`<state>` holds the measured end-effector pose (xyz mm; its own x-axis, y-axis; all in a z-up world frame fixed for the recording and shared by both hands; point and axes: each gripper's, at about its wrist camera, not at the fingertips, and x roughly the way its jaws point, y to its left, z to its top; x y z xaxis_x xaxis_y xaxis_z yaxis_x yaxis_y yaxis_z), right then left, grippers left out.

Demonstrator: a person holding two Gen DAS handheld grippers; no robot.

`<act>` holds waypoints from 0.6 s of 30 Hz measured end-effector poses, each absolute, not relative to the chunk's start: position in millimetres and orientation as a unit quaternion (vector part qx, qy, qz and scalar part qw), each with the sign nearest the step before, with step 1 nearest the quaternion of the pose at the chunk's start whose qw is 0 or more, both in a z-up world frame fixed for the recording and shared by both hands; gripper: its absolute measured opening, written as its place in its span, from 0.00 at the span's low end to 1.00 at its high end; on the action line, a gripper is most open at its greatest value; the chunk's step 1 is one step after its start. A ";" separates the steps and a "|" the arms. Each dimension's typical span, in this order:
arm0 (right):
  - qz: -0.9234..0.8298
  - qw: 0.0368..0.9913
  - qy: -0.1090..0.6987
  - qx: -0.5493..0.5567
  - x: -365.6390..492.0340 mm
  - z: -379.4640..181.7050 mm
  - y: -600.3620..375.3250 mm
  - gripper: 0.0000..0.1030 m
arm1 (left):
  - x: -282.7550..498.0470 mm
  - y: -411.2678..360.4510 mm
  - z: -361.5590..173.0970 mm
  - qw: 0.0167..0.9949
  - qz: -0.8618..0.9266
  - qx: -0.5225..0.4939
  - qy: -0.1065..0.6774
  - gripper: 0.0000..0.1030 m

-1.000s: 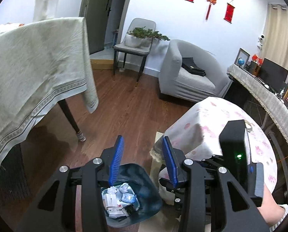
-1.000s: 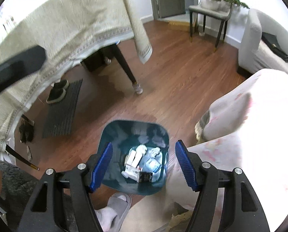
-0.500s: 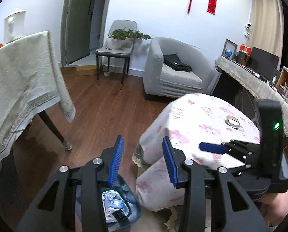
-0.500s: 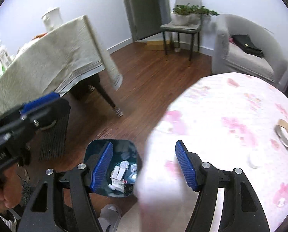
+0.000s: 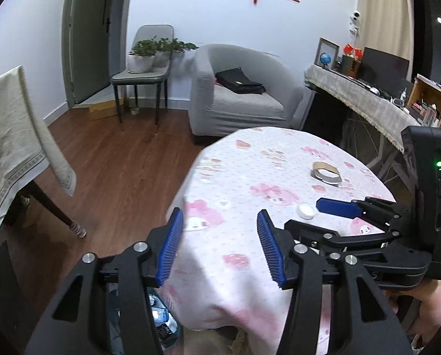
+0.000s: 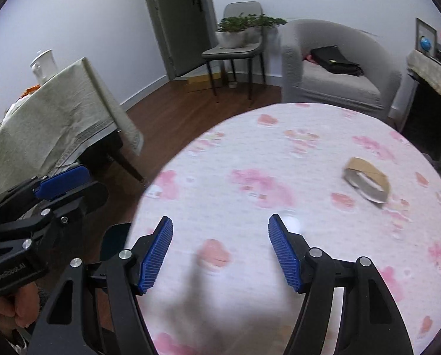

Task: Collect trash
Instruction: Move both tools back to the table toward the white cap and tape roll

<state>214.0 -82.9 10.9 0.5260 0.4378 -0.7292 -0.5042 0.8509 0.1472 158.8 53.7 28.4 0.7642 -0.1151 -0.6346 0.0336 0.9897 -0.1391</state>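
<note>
A round table with a pink flowered cloth point(image 5: 250, 177) point(image 6: 279, 153) holds an empty cardboard tape ring point(image 5: 326, 172) point(image 6: 366, 182) and a small white round lid point(image 5: 306, 211) point(image 6: 291, 222). My left gripper point(image 5: 219, 242) is open and empty over the table's near left edge. My right gripper point(image 6: 220, 251) is open and empty above the table, its right finger just in front of the white lid. The dark bin with trash point(image 5: 161, 319) sits on the floor below the left gripper, mostly hidden; its rim point(image 6: 114, 241) shows in the right wrist view.
A second table with a beige cloth point(image 5: 10, 136) point(image 6: 52, 118) stands to the left. A grey armchair point(image 5: 238, 94) with a black bag, and a chair with potted plants point(image 5: 146, 59), stand behind. A sideboard point(image 5: 368, 100) is at right. Wood floor lies between.
Both grippers rose from over the bin and swung right, up over the round table. The bin dropped to the bottom of the views. Both stay open and empty.
</note>
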 end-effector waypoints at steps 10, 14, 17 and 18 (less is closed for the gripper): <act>0.222 0.886 0.405 -0.033 227.8 7.8 -144.6 0.66 | 188.0 4.1 10.7 0.924 -0.082 -0.067 0.368 0.65; 0.206 0.890 0.405 -0.034 232.4 7.7 -164.3 0.71 | 194.7 -17.6 4.7 0.923 -0.085 -0.048 0.373 0.66; 0.190 0.893 0.406 -0.042 236.4 5.7 -178.9 0.73 | 201.6 -32.2 0.3 0.920 -0.094 -0.047 0.378 0.66; 0.187 0.893 0.406 -0.042 237.5 4.8 -182.1 0.74 | 203.2 -35.2 -0.6 0.919 -0.095 -0.046 0.379 0.66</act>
